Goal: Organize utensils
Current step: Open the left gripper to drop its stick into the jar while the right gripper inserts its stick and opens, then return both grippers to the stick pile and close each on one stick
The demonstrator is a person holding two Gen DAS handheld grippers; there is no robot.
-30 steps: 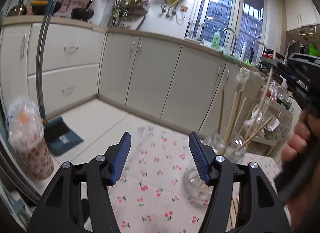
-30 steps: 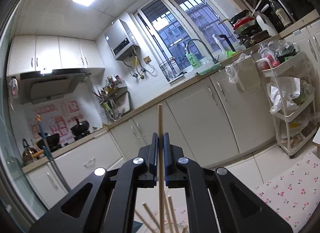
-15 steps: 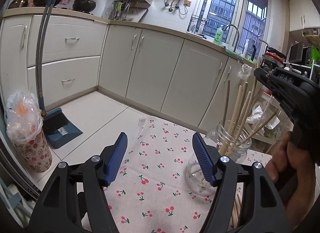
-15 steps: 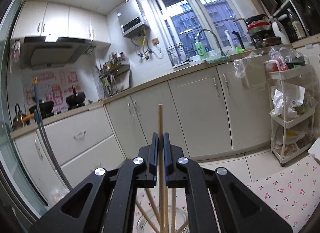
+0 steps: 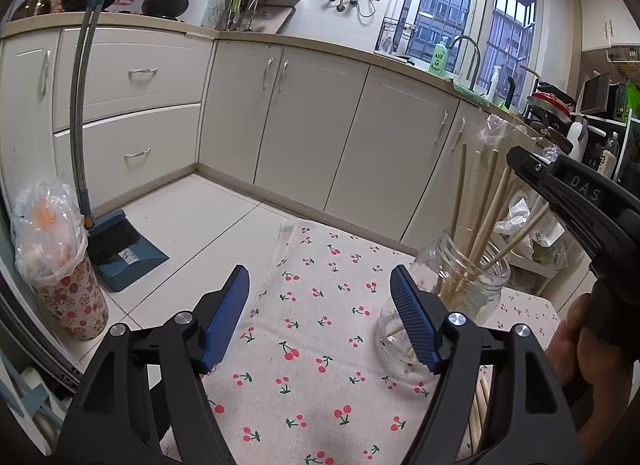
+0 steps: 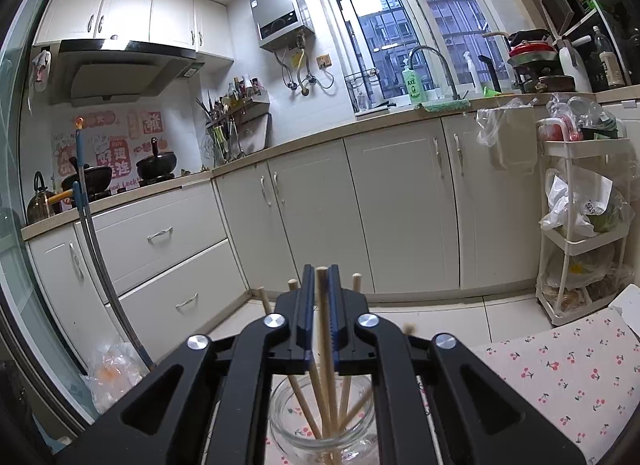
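Note:
A clear glass jar (image 5: 474, 277) stands on the cherry-print cloth (image 5: 320, 329) and holds several wooden chopsticks (image 5: 484, 205). It also shows in the right wrist view (image 6: 320, 425). My right gripper (image 6: 320, 289) is right above the jar. Its jaws stand slightly apart around one chopstick (image 6: 325, 329) that reaches down into the jar. My left gripper (image 5: 320, 305) is open and empty, low over the cloth, left of the jar. A smaller glass jar (image 5: 394, 339) sits by its right finger.
More loose chopsticks (image 5: 478, 405) lie on the cloth at the lower right. White kitchen cabinets (image 5: 320, 137) run behind. A dustpan (image 5: 120, 249) and a bagged bin (image 5: 60, 265) stand on the floor at left. A white trolley (image 6: 584, 233) stands at right.
My right gripper has lowered the chopstick into the jar and its jaws have parted a little. The left gripper has tilted down slightly and stays open.

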